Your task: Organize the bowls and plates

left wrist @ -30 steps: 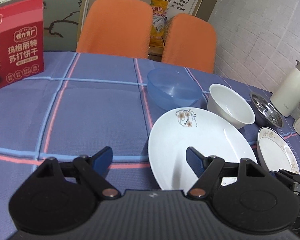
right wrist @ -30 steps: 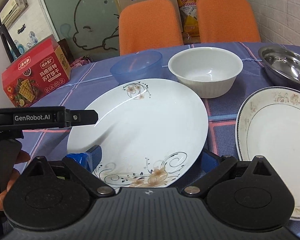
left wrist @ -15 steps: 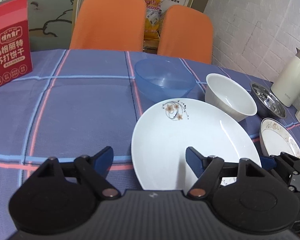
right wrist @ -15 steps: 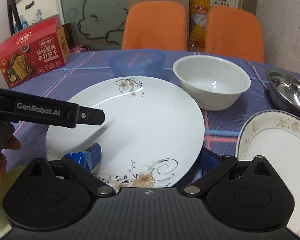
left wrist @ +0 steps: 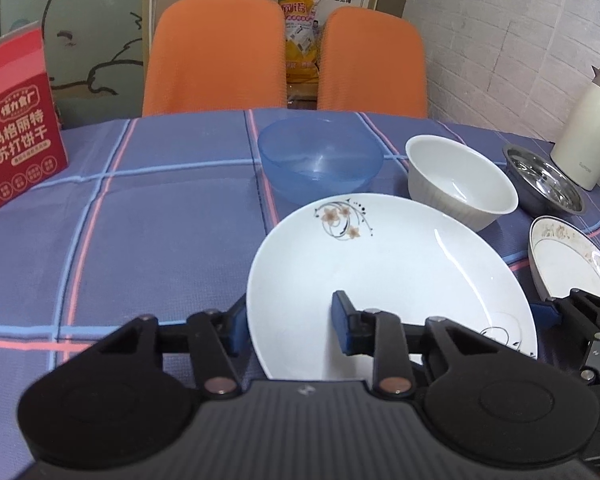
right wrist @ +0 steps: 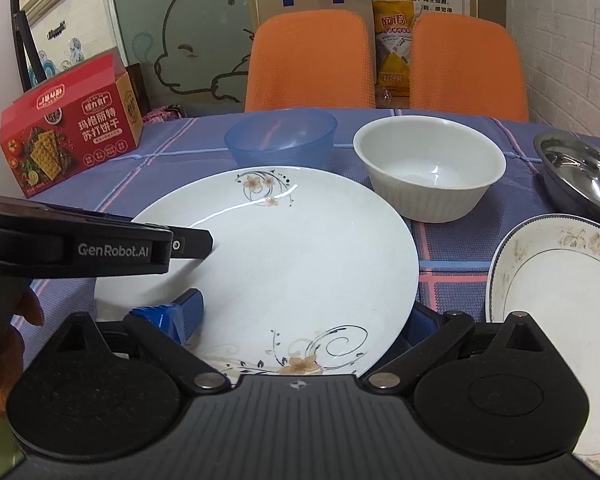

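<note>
A large white plate (left wrist: 388, 280) (right wrist: 284, 264) with flower prints lies on the blue checked tablecloth (left wrist: 140, 240). My left gripper (left wrist: 287, 328) straddles its left rim. The jaws are partly closed, with one pad just outside the edge and the other over the plate. My right gripper (right wrist: 300, 316) straddles the plate's right side and is wide open, its right finger partly hidden under the rim. Behind the plate stand a blue plastic bowl (left wrist: 320, 156) (right wrist: 280, 136) and a white bowl (left wrist: 460, 180) (right wrist: 428, 164). A steel bowl (left wrist: 544, 180) (right wrist: 580, 168) and a patterned plate (left wrist: 568, 260) (right wrist: 556, 292) sit to the right.
A red cracker box (left wrist: 16, 136) (right wrist: 72, 136) stands at the table's left. A cream kettle (left wrist: 588, 132) is at the far right by the brick wall. Two orange chairs (left wrist: 216, 56) line the far edge. A hand (right wrist: 4, 344) holds the left gripper.
My left gripper's jaws have narrowed around the plate's left rim and the camera has swung slightly. The right gripper stays wide open over the plate.
</note>
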A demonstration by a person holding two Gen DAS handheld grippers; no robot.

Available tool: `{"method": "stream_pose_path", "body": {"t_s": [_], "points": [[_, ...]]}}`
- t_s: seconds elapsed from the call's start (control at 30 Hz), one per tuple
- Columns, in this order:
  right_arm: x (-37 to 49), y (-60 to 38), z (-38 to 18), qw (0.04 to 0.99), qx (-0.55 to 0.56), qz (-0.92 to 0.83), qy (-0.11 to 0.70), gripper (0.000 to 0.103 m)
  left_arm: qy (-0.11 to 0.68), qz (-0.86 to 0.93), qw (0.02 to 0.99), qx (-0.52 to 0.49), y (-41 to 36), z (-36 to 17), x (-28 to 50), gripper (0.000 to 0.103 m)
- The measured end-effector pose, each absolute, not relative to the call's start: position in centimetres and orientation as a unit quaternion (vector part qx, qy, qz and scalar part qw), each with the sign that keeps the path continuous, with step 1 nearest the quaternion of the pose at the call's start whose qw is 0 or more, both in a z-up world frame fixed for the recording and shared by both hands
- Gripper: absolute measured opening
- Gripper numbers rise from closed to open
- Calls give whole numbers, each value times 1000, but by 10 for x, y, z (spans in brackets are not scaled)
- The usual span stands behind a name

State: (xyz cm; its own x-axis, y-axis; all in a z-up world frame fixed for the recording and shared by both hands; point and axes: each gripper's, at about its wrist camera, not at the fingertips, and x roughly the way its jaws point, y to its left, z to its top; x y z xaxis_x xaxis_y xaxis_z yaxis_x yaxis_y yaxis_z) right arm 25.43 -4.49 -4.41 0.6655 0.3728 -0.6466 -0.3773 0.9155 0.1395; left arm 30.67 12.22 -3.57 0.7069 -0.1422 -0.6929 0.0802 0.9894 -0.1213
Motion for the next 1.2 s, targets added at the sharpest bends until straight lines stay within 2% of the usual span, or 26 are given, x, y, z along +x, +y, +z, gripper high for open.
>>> {"method": "stream_pose_path", "body": {"t_s": [0.27, 0.5, 0.93, 1.2], "points": [[230, -44, -15, 927, -9, 204, 315, 89, 346, -56, 936, -36, 122, -4, 286, 27], [189, -45, -4, 928, -3, 212, 306, 89, 326, -54, 943, -22, 118, 14, 235, 27], [100, -36, -20, 920, -13, 218, 325, 89, 343, -44, 937, -38, 123, -12, 127, 28], [91, -30, -34, 919, -35, 222, 323, 88, 361, -45, 929, -73, 140, -37, 116, 30]]}}
